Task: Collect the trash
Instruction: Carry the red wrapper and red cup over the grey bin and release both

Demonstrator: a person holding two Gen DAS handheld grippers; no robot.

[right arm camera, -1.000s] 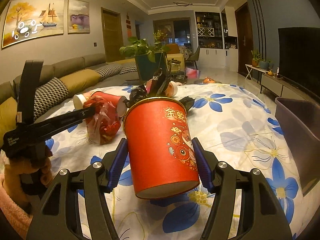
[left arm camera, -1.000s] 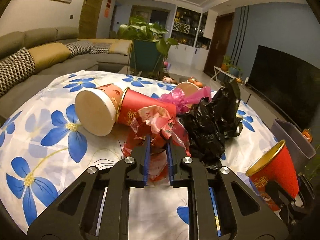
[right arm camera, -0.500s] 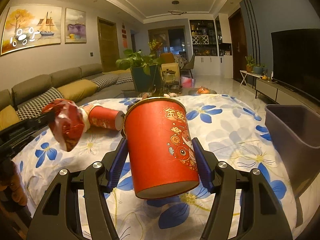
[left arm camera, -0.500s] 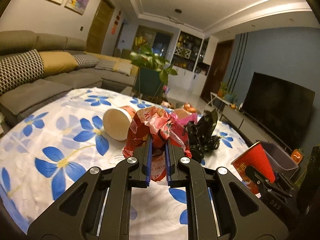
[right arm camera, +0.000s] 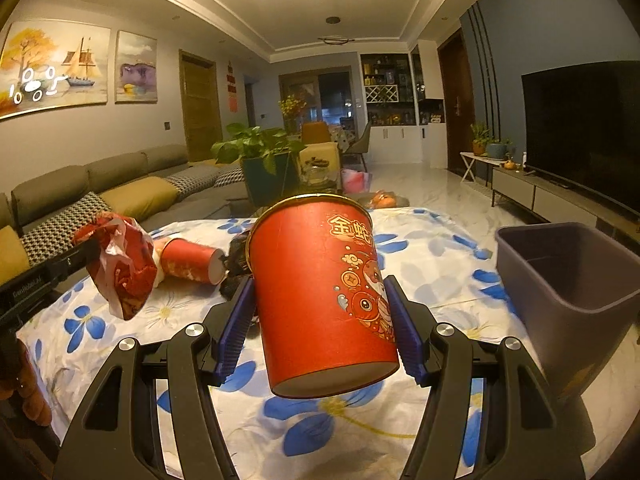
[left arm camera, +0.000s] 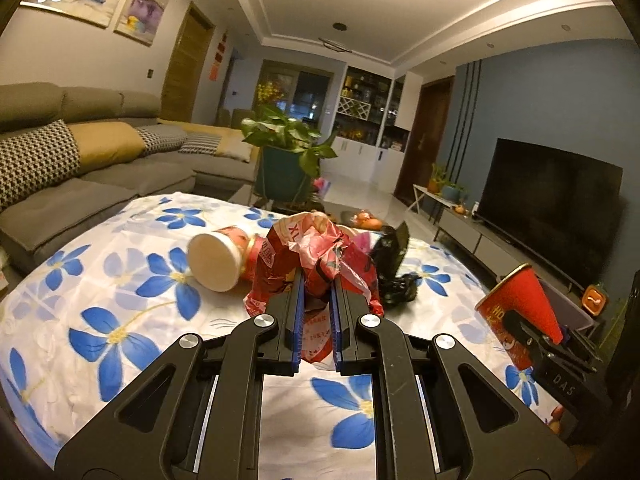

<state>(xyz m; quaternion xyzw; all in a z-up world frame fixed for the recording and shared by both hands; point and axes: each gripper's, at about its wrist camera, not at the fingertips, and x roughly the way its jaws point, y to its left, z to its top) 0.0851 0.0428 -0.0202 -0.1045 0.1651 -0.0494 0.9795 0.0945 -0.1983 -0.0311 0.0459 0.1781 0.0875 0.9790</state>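
Tongs first. Left gripper (left arm camera: 316, 300): jaws pressed nearly together, pinching a crumpled red plastic wrapper (left arm camera: 320, 252), which hangs clear of the flowered tablecloth (left arm camera: 120, 280). Right gripper (right arm camera: 320, 312): jaws spread wide but clamped on the flanks of a red paper cup (right arm camera: 324, 292), rim tipped up and away, base toward the camera, lifted off the cloth.

Relation that counts: grey bin (right arm camera: 568, 276) sits at the right edge of the right wrist view, off the table's edge, just beside and right of the held cup. Cup's long axis runs away from the camera, so a swing to the right and a tip should drop it in, by my reading. Right hand is much the nearer; in the left wrist view the bin lies low at far right, behind the right gripper, so the wrapper has the longer carry across.

Left on the table: a second red cup (left arm camera: 224, 256) on its side, pale base toward the left camera, and a black plastic bag (left arm camera: 392, 272) right of it.

Writing: gold Chinese characters on the held cup, beginning 金; "XL" on the wrapper; small grey lettering on the left gripper's arm, too blurred to read.
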